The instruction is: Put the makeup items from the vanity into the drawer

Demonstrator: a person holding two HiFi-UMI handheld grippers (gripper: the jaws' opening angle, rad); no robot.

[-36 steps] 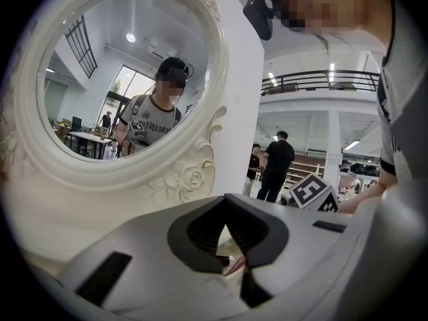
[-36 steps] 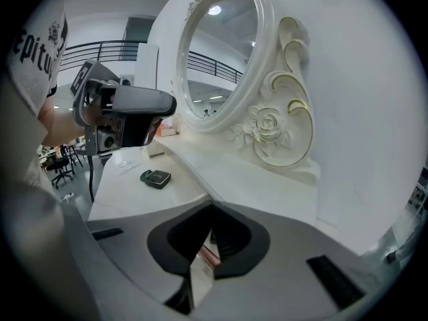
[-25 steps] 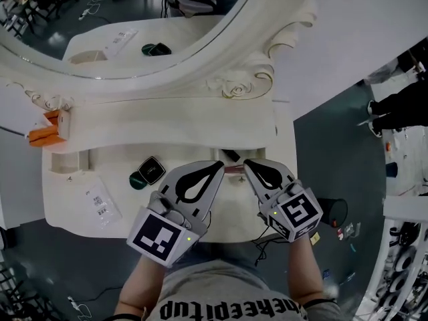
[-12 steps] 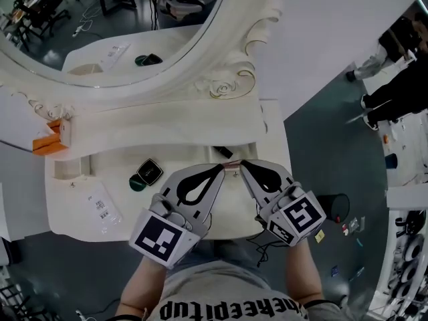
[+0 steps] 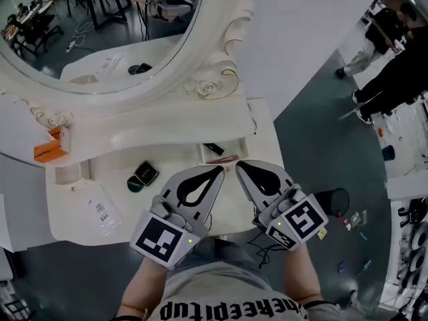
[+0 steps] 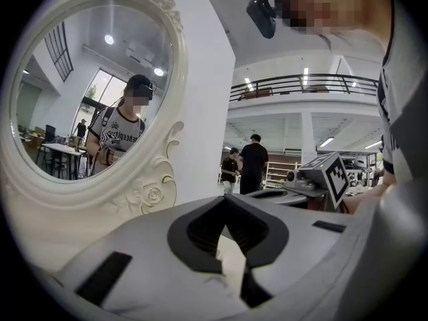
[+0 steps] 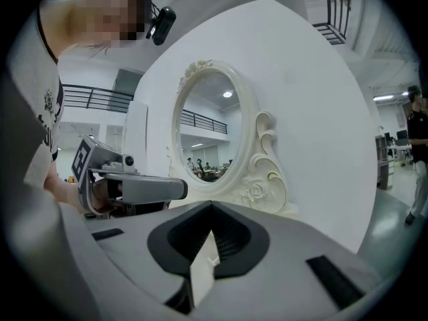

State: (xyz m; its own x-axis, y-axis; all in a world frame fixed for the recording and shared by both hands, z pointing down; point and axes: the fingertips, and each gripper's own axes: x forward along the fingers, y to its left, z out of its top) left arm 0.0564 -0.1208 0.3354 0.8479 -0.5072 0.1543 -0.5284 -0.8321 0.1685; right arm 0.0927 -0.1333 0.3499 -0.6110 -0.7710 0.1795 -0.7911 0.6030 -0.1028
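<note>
In the head view a dark green square compact (image 5: pixel 145 173) and a small round green piece (image 5: pixel 134 184) lie on the white vanity top (image 5: pixel 174 216). A black item (image 5: pixel 214 148) and a thin pink item (image 5: pixel 223 159) lie in a shallow open compartment (image 5: pixel 234 147) just beyond my grippers. My left gripper (image 5: pixel 219 170) and right gripper (image 5: pixel 239 167) are held side by side above the vanity's front, tips nearly touching, both shut and empty. The left gripper view shows shut jaws of my left gripper (image 6: pixel 231 263) pointing at the mirror frame; the right gripper (image 7: pixel 200 269) looks the same.
A large oval mirror (image 5: pixel 100 39) in a carved frame stands behind the top. An orange box (image 5: pixel 49 147) sits at the far left, and a clear packet (image 5: pixel 100 209) lies near the front left. People stand on the dark floor (image 5: pixel 321 139) at the right.
The view has swung, so the vanity sits further left and up. My grippers have drawn back slightly; the pink item now shows clear of their tips. Both stay shut.
</note>
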